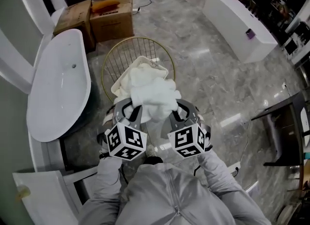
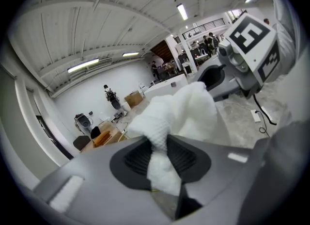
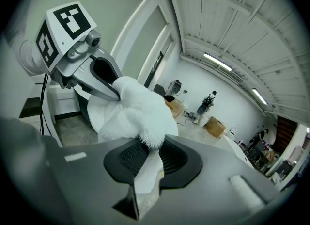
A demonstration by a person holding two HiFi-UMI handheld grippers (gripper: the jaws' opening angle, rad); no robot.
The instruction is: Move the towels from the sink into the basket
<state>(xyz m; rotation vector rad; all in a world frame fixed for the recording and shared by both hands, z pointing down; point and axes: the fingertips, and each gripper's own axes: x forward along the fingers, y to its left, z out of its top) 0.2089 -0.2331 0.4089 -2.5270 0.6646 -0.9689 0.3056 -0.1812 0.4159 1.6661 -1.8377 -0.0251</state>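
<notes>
A bunched white towel [image 1: 154, 99] hangs between my two grippers, just above the near rim of the gold wire basket [image 1: 116, 60]. My left gripper [image 1: 132, 110] is shut on the towel's left side, and in the left gripper view the cloth [image 2: 170, 115] is pinched between the dark pads of that gripper [image 2: 160, 155]. My right gripper [image 1: 178, 109] is shut on the other side; in the right gripper view the fluffy towel [image 3: 138, 110] is squeezed in that gripper [image 3: 149, 157]. Another pale towel [image 1: 137, 70] lies in the basket. The white oval sink [image 1: 53, 98] stands to the left.
Cardboard boxes [image 1: 110, 14] stand beyond the basket. A long white tub [image 1: 237, 23] lies at the far right, and a dark table [image 1: 286, 122] at the right edge. A cable [image 1: 248, 139] runs over the marble floor. A white cabinet corner [image 1: 36, 197] is at my lower left.
</notes>
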